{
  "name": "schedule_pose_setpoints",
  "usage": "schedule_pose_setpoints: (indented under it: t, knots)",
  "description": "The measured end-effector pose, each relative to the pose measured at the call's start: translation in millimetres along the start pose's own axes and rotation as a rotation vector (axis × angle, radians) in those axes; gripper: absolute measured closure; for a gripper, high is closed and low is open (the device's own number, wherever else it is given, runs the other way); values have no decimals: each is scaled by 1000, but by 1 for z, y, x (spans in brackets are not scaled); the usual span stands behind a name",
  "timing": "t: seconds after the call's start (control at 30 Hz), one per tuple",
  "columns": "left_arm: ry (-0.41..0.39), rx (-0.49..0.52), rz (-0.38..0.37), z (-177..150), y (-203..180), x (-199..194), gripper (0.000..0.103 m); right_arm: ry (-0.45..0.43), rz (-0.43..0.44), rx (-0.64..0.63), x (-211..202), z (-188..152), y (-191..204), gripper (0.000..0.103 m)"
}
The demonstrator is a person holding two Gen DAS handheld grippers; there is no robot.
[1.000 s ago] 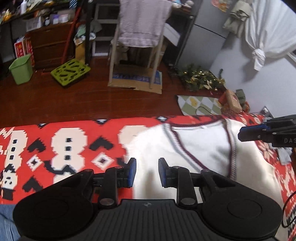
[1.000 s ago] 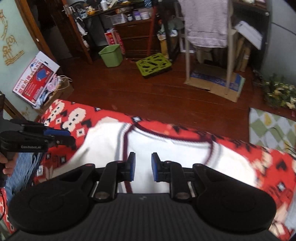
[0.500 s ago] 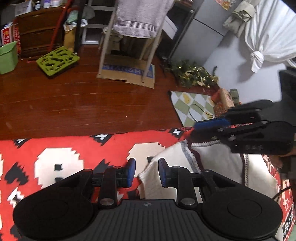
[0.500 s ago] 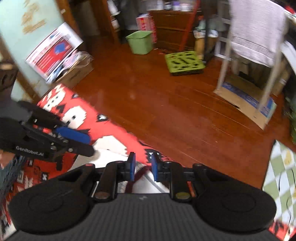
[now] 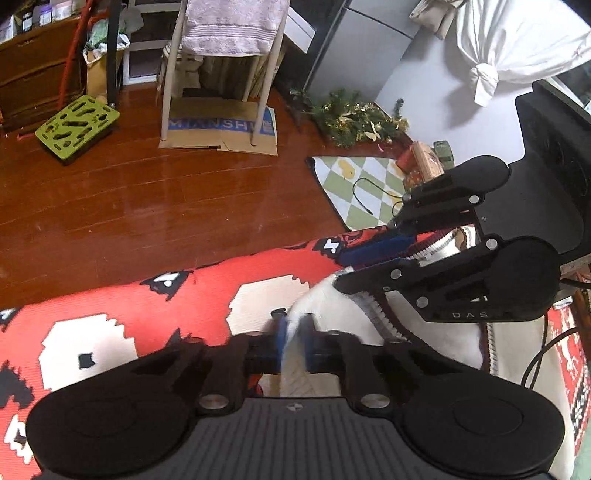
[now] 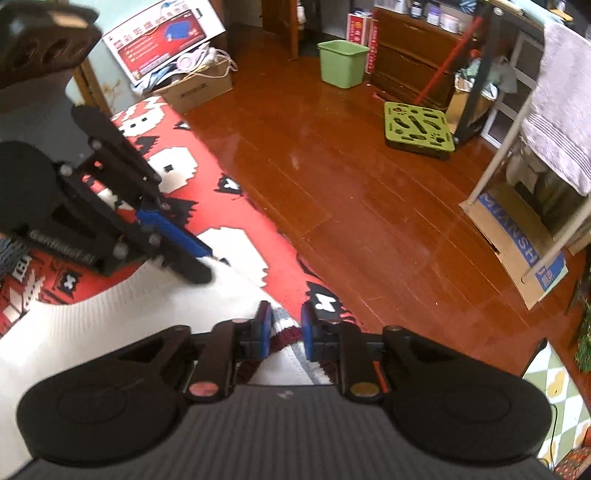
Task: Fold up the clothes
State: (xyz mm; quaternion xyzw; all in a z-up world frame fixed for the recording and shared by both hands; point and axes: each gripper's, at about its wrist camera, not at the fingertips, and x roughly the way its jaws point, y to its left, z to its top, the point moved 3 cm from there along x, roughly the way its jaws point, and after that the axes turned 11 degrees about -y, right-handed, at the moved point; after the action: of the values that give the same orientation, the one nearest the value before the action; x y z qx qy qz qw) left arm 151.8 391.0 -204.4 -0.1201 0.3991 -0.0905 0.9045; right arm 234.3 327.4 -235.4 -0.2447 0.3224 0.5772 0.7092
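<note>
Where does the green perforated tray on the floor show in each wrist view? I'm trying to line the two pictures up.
Left wrist view: green perforated tray at upper left, on the wooden floor beside the drawers.
Right wrist view: the tray at upper right, on the same floor.
Shared landmark: the towel on the rack, right of the tray in both.

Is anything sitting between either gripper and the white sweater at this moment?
Nothing visible does. The left gripper has white sweater fabric between its fingers, which look nearly closed on it, though blurred. The right gripper straddles the sweater's striped collar edge, jaws apart. Only the red patterned blanket lies underneath.
</note>
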Motion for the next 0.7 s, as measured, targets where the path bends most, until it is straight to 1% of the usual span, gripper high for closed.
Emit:
schedule_pose_setpoints:
  t: [0.07,0.17,0.2,0.3,0.37,0.47,0.53,0.6,0.7]
  knots:
    - [-10,23,15,1,-4,-2,97,-14,-29,-47,-2,1,7,101]
    - [-41,62,34,0,-10,-8,97,-75,-90,-43,-7,7,7,101]
    - [-46,67,38,0,-11,-9,97,-74,-96,-39,-5,7,7,101]
    - [-25,74,67,-3,-9,-1,97,-46,-98,-56,7,3,10,101]
    - [-21,68,85,-2,-8,4,97,-59,-107,-61,10,2,11,101]
    - [-27,56,104,-1,-7,4,97,-75,-104,31,10,3,2,99]
    - [-30,45,119,0,-6,4,89,-98,-108,105,-3,1,-12,98]
    - [-32,32,135,4,-4,4,84,-122,-113,180,-18,0,-27,97]
    - [-46,19,142,11,-4,0,84,-158,-120,291,-41,-2,-49,94]
